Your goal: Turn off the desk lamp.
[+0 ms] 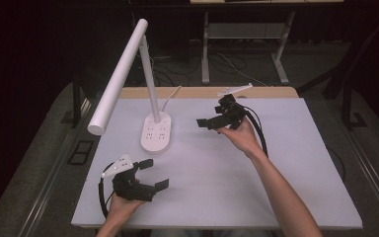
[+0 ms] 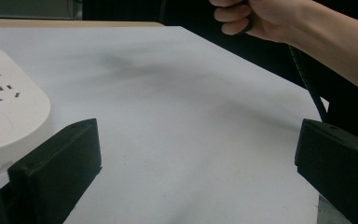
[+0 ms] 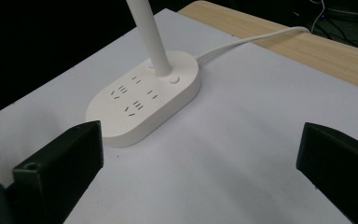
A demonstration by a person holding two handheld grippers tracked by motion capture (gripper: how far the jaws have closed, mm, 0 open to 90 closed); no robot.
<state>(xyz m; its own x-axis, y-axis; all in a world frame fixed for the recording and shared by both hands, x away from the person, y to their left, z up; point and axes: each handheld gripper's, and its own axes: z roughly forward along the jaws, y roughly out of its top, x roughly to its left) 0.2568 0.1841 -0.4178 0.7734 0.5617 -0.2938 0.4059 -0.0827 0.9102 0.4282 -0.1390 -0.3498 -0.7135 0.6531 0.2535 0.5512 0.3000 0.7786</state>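
A white desk lamp stands on the white table top; its oval base carries socket slots and a round button, and its long tube head leans out to the left. My right gripper hovers above the table to the right of the base, jaws wide apart with nothing between them, pointing at the lamp base. My left gripper rests near the front left edge, open and empty. The lamp base lies just to its left in the left gripper view.
The lamp's white cord runs off over the wooden back edge. The person's right hand and forearm cross the table's right half. A black cable trails from the right gripper. Dark floor and desk legs lie beyond.
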